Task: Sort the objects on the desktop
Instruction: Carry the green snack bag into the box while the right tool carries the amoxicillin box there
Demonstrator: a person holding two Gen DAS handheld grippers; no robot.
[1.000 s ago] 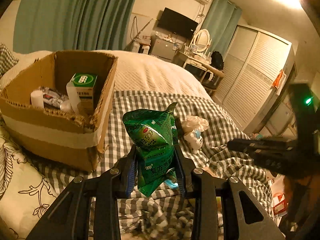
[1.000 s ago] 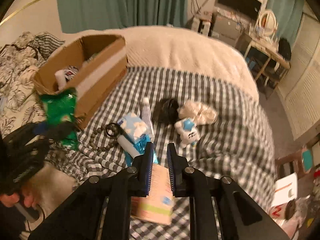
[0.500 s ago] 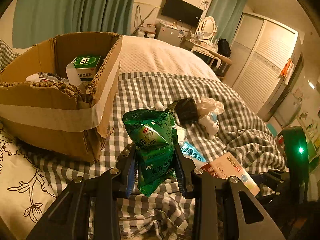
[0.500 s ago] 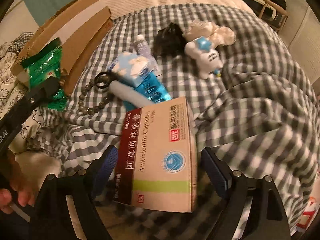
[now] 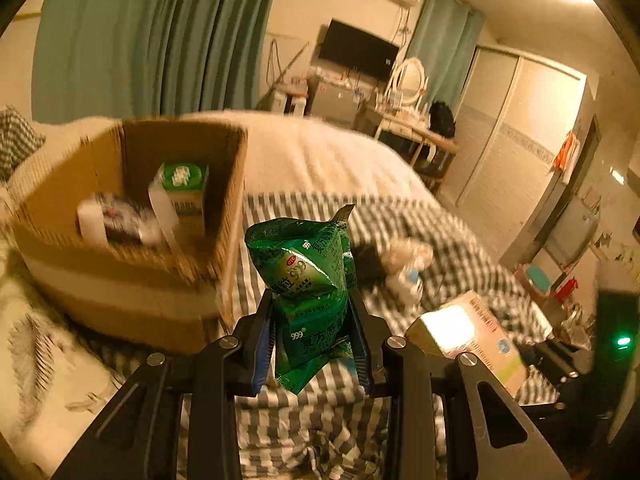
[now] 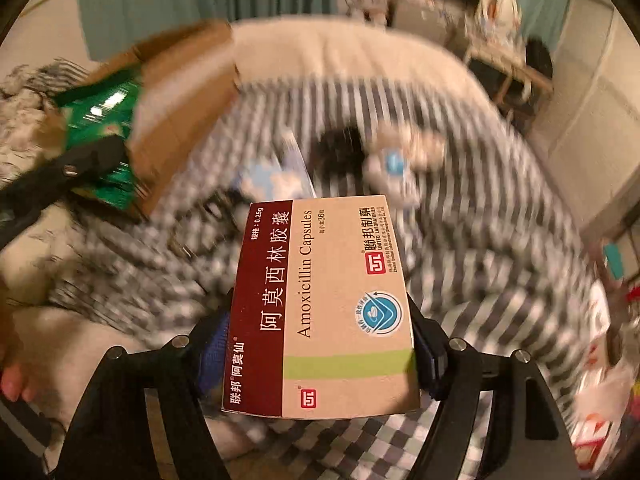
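Note:
My left gripper (image 5: 314, 344) is shut on a green medicine sachet pack (image 5: 308, 280) and holds it in the air to the right of the open cardboard box (image 5: 120, 280). The pack also shows at the left of the right wrist view (image 6: 100, 120), beside the box (image 6: 180, 92). My right gripper (image 6: 320, 344) is shut on a tan and maroon Amoxicillin capsule box (image 6: 320, 312), lifted above the checked blanket. The capsule box shows low right in the left wrist view (image 5: 468, 332).
The cardboard box holds a green-topped carton (image 5: 182, 188) and other packs. On the checked blanket (image 6: 480, 240) lie a black object (image 6: 340, 152), a white and blue toy (image 6: 394, 168) and a light blue pack (image 6: 272, 176). A dresser with a mirror (image 5: 408, 92) stands beyond the bed.
My right gripper has shut on the capsule box and lifted it off the blanket. My left gripper has risen with the green pack, next to the cardboard box.

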